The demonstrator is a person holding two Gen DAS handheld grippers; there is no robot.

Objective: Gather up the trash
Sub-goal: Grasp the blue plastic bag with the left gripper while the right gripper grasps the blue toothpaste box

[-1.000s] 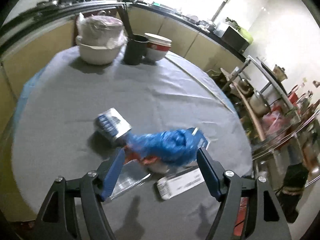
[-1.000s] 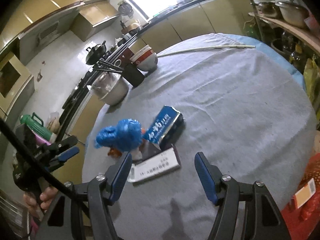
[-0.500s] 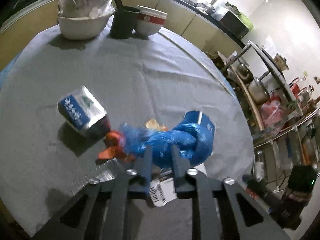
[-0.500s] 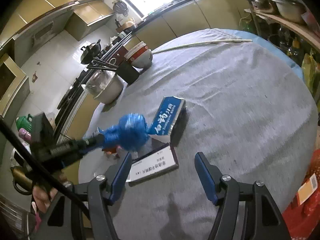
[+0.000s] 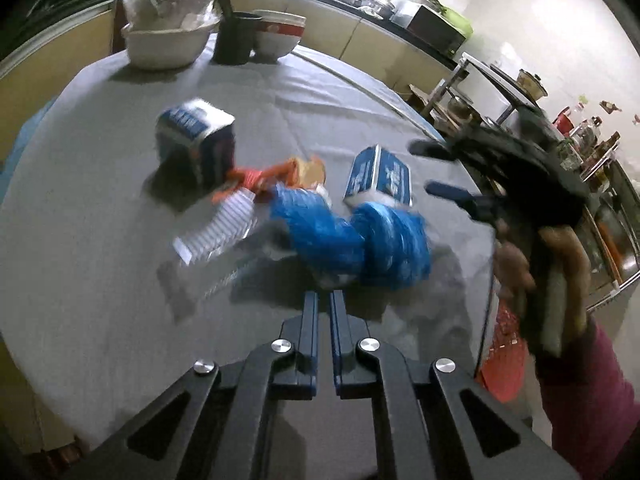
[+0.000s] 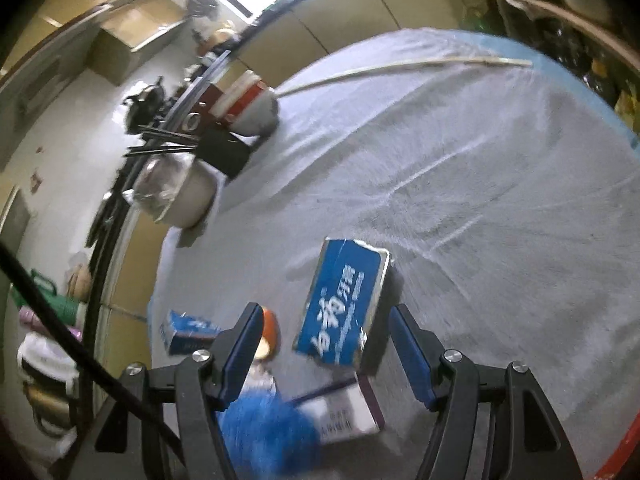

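Left of the blue bag [image 5: 352, 236] a small box [image 5: 196, 136] is standing, with wrappers [image 5: 256, 180] between them. Your left gripper [image 5: 324, 300], open a second ago, is now clenched on the bag's near edge and lifting it off the table [image 5: 100, 240], so the bag looks secured for filling. Right of the bag, your right gripper [image 6: 320, 340] is hanging released over the toothpaste box [image 6: 344, 304], probably the next pick.
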